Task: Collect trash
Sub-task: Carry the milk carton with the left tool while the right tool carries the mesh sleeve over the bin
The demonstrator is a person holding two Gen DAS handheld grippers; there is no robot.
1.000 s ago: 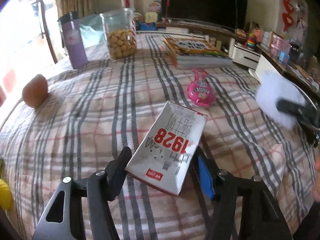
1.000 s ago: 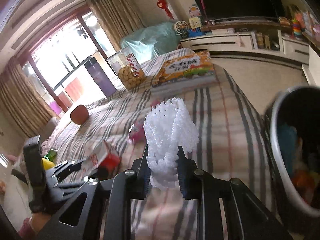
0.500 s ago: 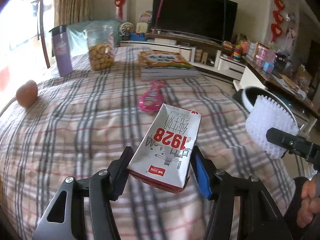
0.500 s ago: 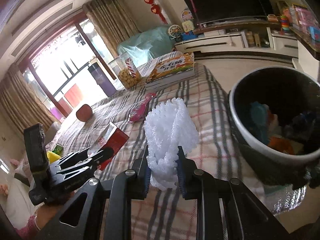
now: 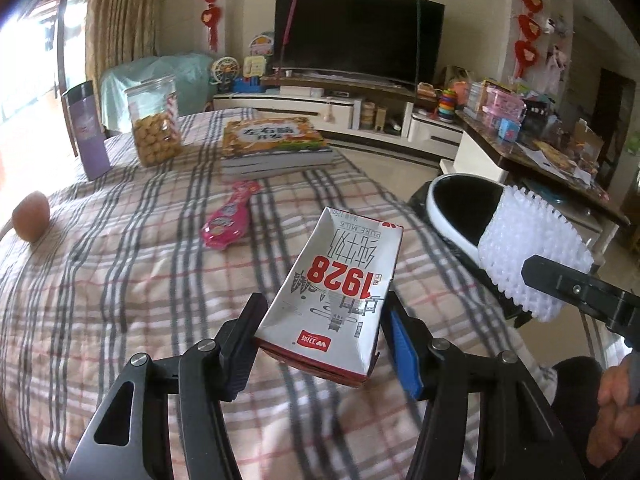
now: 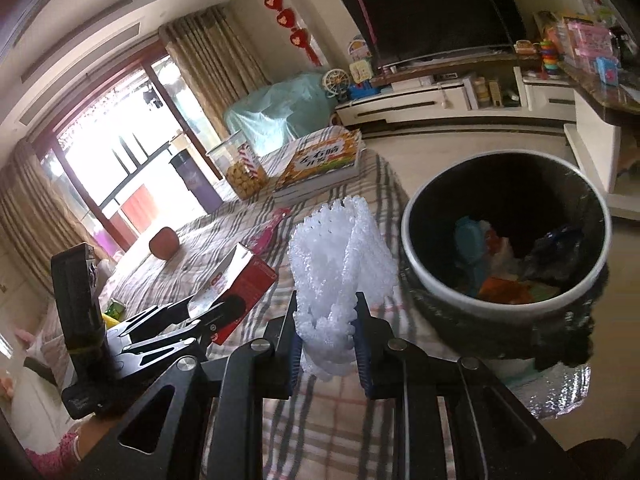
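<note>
My left gripper (image 5: 322, 340) is shut on a flattened white and red milk carton (image 5: 336, 292) marked 1928, held above the plaid tablecloth. It also shows in the right wrist view (image 6: 236, 284). My right gripper (image 6: 326, 332) is shut on a white foam fruit net (image 6: 340, 256), just left of the trash bin (image 6: 424, 280). The net also shows in the left wrist view (image 5: 532, 248), in front of the bin (image 5: 444, 220). The bin holds several pieces of trash. A pink wrapper (image 5: 228, 220) lies on the table.
On the plaid table (image 5: 120, 280) stand a cookie jar (image 5: 154, 124), a purple cup (image 5: 86, 128), a stack of books (image 5: 276, 144) and a brown round object (image 5: 30, 220). The bin stands off the table's right edge. A TV cabinet (image 5: 340, 100) is behind.
Both grippers have moved right toward the bin with their loads. The bin has come fully into the right wrist view and lies closer to the foam net.
</note>
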